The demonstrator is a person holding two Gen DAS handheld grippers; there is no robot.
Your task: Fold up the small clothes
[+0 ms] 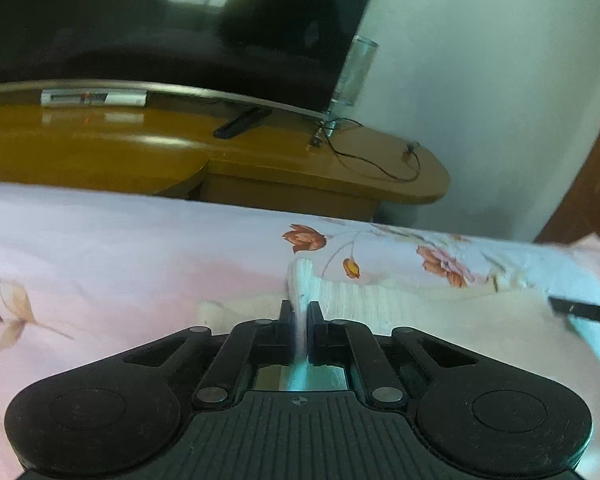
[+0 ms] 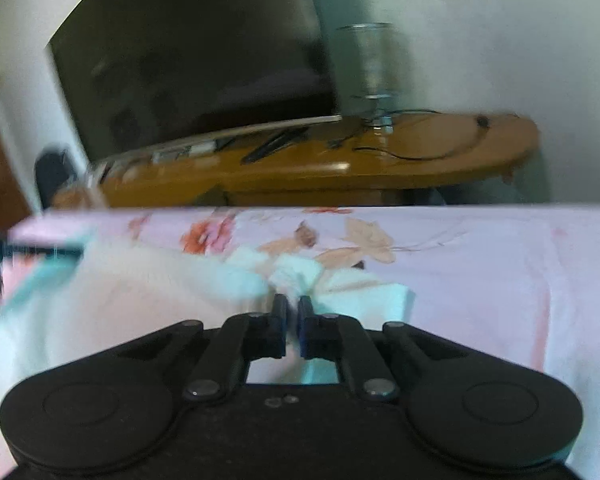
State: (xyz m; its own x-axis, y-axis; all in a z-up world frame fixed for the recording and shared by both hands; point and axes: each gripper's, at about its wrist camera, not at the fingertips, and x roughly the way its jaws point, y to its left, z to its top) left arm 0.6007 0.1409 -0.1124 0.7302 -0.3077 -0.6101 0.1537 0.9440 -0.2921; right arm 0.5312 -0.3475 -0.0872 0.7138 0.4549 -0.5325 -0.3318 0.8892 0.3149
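A small white garment (image 1: pixel 380 300) lies on the floral bedsheet (image 1: pixel 120 248) of the bed — pinched at two spots. The left hand-held gripper (image 1: pixel 299 316) is closed on one raised fold, the right hand-held gripper (image 2: pixel 293 312) on another bunched edge (image 2: pixel 296 276). Beyond the bed stand a wooden worktop (image 1: pixel 260 160) and a television (image 1: pixel 160 20).

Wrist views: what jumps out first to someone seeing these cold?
Both claws are shut on one white garment lying on the floral pink bedsheet: the left claw pinches a raised fold, the right claw a bunched edge. Behind the bed, a dark TV fills the top of both views, on a glossy wooden stand with a clear glass at its right.
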